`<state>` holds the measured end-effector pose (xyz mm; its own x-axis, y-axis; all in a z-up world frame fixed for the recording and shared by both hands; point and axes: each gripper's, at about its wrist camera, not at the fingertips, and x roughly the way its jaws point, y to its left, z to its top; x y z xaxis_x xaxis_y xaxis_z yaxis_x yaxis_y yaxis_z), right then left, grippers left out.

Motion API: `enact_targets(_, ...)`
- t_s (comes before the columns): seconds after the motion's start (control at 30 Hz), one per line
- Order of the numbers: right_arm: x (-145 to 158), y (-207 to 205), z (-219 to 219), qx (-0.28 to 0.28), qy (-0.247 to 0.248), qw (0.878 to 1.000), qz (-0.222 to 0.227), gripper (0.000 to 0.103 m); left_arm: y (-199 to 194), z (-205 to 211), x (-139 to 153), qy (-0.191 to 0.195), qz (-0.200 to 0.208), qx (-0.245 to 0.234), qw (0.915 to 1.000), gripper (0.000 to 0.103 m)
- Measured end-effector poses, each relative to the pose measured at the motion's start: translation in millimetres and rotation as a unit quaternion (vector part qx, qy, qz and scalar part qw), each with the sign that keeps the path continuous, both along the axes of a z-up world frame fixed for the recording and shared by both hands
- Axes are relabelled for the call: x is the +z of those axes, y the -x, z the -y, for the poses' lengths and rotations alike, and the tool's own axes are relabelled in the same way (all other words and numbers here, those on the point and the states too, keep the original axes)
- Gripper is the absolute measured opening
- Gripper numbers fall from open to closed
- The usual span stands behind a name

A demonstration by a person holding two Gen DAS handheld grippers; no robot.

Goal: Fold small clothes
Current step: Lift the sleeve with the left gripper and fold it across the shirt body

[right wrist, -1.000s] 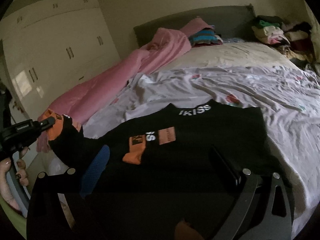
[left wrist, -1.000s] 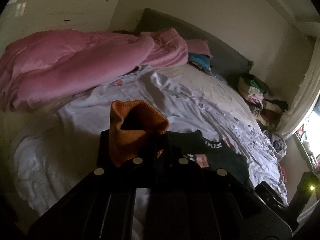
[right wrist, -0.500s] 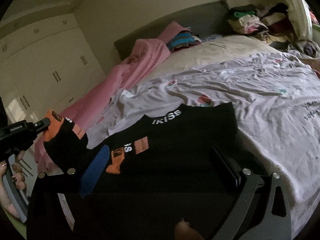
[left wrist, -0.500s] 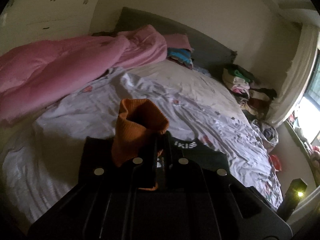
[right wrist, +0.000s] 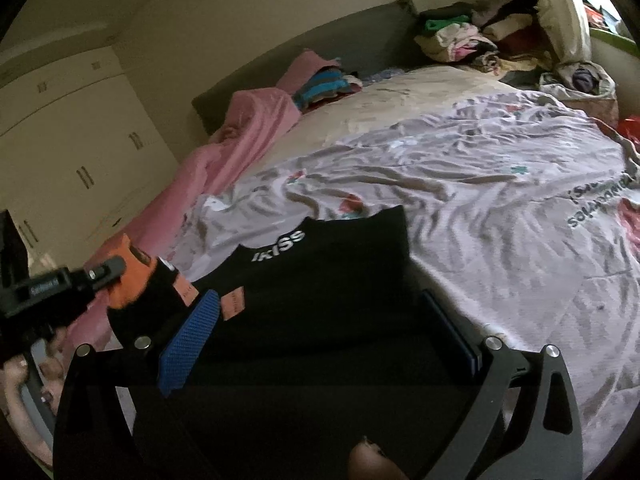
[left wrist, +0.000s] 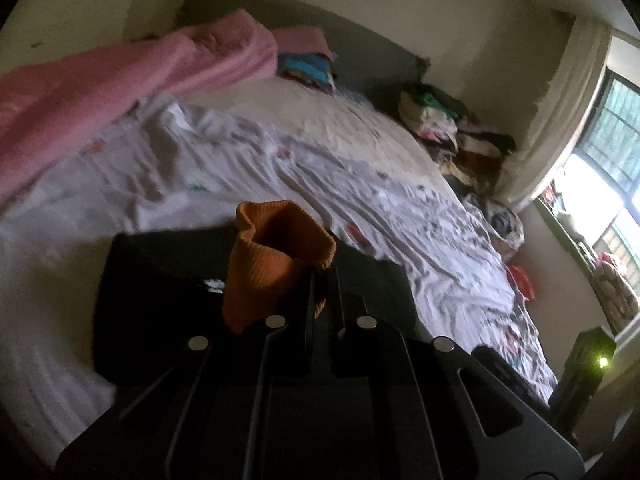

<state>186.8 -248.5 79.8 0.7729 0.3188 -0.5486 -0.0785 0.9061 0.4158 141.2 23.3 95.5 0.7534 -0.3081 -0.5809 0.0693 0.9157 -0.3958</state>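
A small black sweater with white "IKISS" lettering at the neck and orange patches lies on the bed's light printed sheet. My left gripper is shut on the sweater's orange ribbed cuff and holds the sleeve lifted over the black body. In the right wrist view that left gripper shows at the far left with the orange cuff. My right gripper is open, its blue-padded finger and dark finger astride the sweater's lower part, gripping nothing.
A pink duvet lies bunched along the bed's left side. Folded clothes sit by the grey headboard. A heap of clothes fills the far right corner. White wardrobe doors stand left. A window is at the right.
My left gripper has carried the orange cuff rightward over the sweater's body, folding the sleeve in. The right gripper has stayed open over the lower part, its view swinging left.
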Motion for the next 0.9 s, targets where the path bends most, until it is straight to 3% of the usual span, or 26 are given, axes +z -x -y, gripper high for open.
enact_targets(0.2,-12.3,-3.6,20.2,-0.032,0.008,0.999,-0.018,0.098,-8.3,20.5,-36.0,0.014,-0.034,-0.046,0.9982,0.0)
enact_targets(0.47,-23.5,-4.9,40.9,-0.065,0.024,0.997,-0.035,0.098,-4.2,37.8,-59.2,0.044,-0.05,-0.114,0.9912,0.003)
enact_targets(0.57,-26.3,-5.6,40.5,-0.064,0.028,0.997,-0.042,0.098,0.9,40.9,-60.4,0.053,-0.048,-0.131,0.9888,0.017)
enact_targets(0.67,-28.7,-6.9,32.9,-0.053,0.036,0.997,-0.047,0.098,4.9,38.3,-57.5,0.057,-0.041,-0.136,0.9882,0.021)
enact_targets(0.73,-30.5,-8.4,25.8,-0.035,0.035,0.997,-0.054,0.098,5.3,31.0,-55.9,0.049,-0.038,-0.122,0.9906,0.029)
enact_targets(0.83,-39.8,-11.9,-1.4,0.024,0.034,0.996,-0.075,0.098,2.9,14.6,-56.3,0.027,-0.039,-0.085,0.9952,0.044)
enact_targets(0.9,-46.8,-14.3,-18.6,0.052,0.033,0.994,-0.087,0.098,0.9,4.1,-58.7,0.009,-0.042,-0.062,0.9971,0.063)
